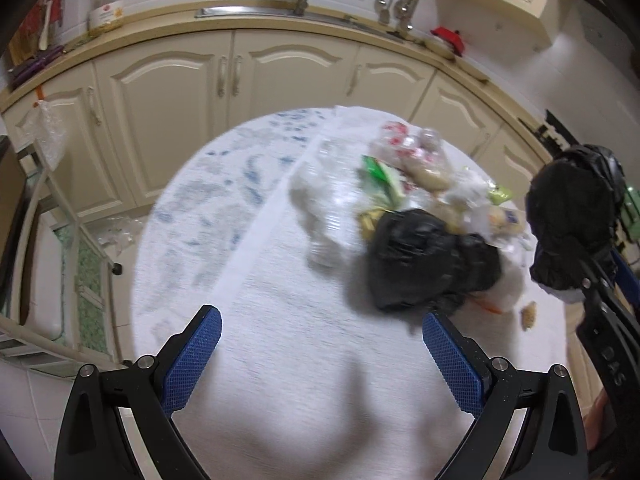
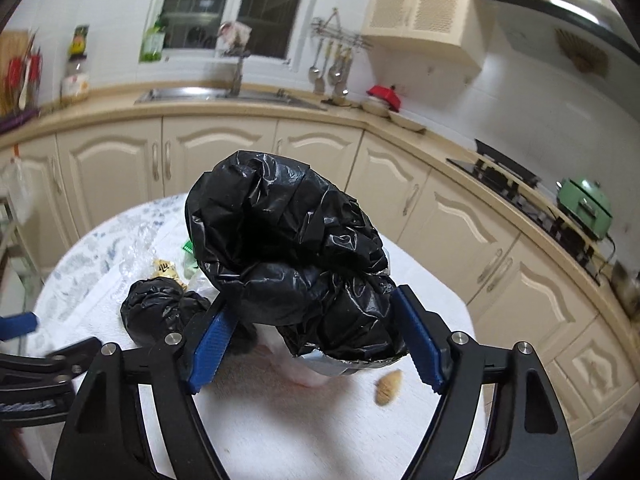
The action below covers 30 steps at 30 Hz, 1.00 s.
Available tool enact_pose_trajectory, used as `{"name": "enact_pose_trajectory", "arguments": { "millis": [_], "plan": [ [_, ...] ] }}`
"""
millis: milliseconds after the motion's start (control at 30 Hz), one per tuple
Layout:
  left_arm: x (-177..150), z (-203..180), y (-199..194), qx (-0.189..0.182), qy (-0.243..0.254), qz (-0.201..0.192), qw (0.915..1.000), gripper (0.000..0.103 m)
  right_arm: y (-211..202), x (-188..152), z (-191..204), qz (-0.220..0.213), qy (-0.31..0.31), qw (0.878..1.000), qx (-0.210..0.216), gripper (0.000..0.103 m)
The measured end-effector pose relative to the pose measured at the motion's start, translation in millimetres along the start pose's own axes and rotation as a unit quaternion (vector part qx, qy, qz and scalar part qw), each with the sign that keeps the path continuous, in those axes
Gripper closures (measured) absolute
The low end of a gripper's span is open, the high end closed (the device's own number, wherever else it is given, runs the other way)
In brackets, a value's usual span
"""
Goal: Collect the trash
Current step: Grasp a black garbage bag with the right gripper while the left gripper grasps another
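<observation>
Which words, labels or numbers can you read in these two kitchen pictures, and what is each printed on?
"DAS", uncertain: raised letters on the right hand-held gripper, seen in the left wrist view.
Jar label on the counter: too blurred to read.
Green packet: print too blurred to read.
Yellow wrapper: one dark character, unreadable.

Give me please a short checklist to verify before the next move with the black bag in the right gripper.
1. Right gripper pads pressing on the black bag: ok.
2. Bag mouth open toward the trash: cannot tell.
3. Left gripper open and empty: ok.
4. Second black bag lying on the table beside the wrappers: ok.
5. Loose crumb collected: not ok.
</observation>
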<state>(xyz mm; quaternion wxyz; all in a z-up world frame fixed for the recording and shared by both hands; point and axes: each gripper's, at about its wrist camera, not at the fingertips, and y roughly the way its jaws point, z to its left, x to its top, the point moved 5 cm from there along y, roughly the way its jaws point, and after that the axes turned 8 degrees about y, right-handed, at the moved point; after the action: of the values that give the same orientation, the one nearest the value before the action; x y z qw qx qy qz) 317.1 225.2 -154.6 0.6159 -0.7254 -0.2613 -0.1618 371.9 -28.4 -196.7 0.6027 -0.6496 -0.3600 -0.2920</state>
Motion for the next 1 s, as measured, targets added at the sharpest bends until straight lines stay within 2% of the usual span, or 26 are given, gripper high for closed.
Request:
{"name": "enact_pose_trajectory", "arguments": {
  "millis": [233, 433, 600, 667, 767, 833, 867, 1000],
  "plan": [
    [6, -28, 6, 0.003, 0.023, 0.009, 0.9997, 0.004, -22, -2, -45, -0.004, 0.063, 0.998, -0.004, 0.024],
    [19, -56, 24, -0.031, 0.016, 0.023, 0.9991, 0.002, -15, -11, -78, 0.007, 0.092, 0.995, -0.041, 0.024],
    [33, -74, 50, -0.013, 0.014, 0.027, 0.9995, 0.001, 1, -15, -97, 0.025, 0.109, 0.992, -0.05, 0.024],
    [35, -77, 61, 0.016, 0.014, 0.029, 0.9994, 0.001, 7, -17, -104, 0.029, 0.112, 0.992, -0.052, 0.024],
    [40, -83, 68, 0.03, 0.011, 0.012, 0.9994, 0.001, 16, -19, -108, 0.035, 0.113, 0.992, -0.049, 0.024],
    [44, -90, 70, 0.033, 0.02, -0.016, 0.9991, 0.001, 21, -21, -109, 0.037, 0.111, 0.992, -0.047, 0.024],
    [46, -93, 72, 0.037, 0.032, -0.023, 0.9986, 0.005, 23, -22, -108, 0.04, 0.11, 0.992, -0.046, 0.024],
    [43, -96, 78, 0.04, 0.05, -0.03, 0.9975, 0.012, 29, -25, -106, 0.046, 0.11, 0.992, -0.04, 0.024]
  ]
}}
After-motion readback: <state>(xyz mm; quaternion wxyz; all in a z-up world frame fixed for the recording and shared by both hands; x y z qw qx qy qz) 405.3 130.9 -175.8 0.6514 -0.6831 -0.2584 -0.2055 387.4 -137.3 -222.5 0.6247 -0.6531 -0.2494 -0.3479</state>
